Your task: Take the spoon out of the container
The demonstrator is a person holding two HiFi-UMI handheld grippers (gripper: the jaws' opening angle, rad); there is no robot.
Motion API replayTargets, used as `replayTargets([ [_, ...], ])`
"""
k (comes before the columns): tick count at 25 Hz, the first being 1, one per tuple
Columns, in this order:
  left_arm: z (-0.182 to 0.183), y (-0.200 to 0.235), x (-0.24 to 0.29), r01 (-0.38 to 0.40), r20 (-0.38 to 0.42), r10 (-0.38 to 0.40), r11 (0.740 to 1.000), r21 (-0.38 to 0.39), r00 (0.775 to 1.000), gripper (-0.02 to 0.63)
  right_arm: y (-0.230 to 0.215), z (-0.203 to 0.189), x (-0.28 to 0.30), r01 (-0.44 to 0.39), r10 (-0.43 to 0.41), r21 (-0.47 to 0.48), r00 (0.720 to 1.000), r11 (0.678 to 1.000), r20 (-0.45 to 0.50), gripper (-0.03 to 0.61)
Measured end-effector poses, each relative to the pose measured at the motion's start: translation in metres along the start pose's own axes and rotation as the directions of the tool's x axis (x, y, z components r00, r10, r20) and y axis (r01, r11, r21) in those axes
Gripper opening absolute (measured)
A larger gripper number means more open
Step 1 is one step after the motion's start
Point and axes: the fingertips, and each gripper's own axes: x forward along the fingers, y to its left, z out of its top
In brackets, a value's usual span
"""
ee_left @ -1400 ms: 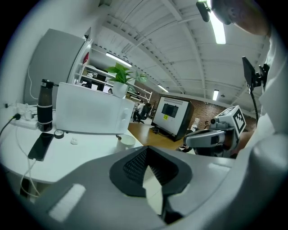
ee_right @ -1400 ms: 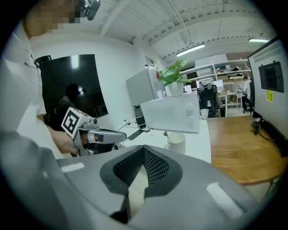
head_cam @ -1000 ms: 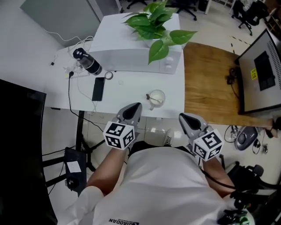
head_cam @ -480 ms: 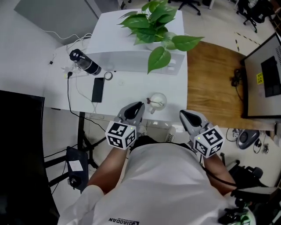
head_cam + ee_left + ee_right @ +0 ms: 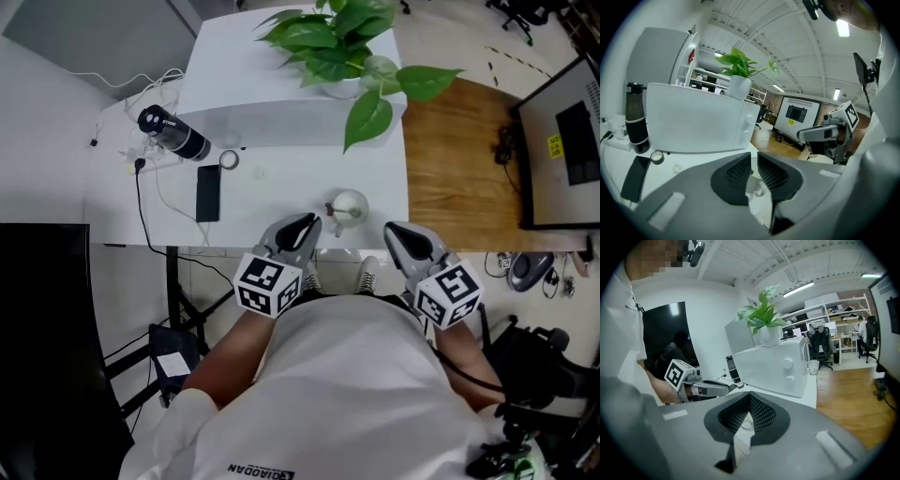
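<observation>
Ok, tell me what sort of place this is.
Probably an open-plan office or lab: wheeled office chairs in the background, a large display screen, and a white desk with a phone on it.

Steep overhead; gripper views across shared table (image 5: 281, 202).

We hold both grippers level and side by side, close before our chest, pointing forward. Our left gripper (image 5: 304, 224) is opening its jaws, a narrow gap with nothing in it. Our right gripper (image 5: 400, 232) has its jaws closed together, empty.
</observation>
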Motion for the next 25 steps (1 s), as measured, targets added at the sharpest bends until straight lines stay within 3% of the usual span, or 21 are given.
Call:
replayTargets([
  [4,-0.008,0.012,0.007,0.014,-0.023,-0.015,0.999,-0.033,1.0,0.097,0.004,-0.002,0.002,0.022,-0.022,0.006,1.0,1.0,-0.002,0.006],
  [7,-0.015,0.017,0.015,0.042,-0.04,-0.047,0.992,-0.116,0.998,0.151,0.002,-0.006,0.002,0.037,-0.037,0.015,0.999,0.999,-0.008,0.006],
  [10,-0.023,0.022,0.025,0.054,-0.044,-0.065,0.975,-0.216,0.997,0.163,0.0,-0.007,0.002,0.044,-0.043,0.025,0.999,0.999,-0.01,0.006],
  [16,-0.035,0.022,0.047,0.07,-0.076,-0.098,0.947,-0.314,0.992,0.184,-0.006,-0.013,0.006,0.049,-0.048,0.052,0.999,0.997,-0.022,0.006],
  [25,-0.044,0.022,0.068,0.065,-0.133,-0.11,0.95,-0.304,0.985,0.195,-0.018,-0.022,0.01,0.059,-0.055,0.091,0.998,0.994,-0.037,0.006],
])
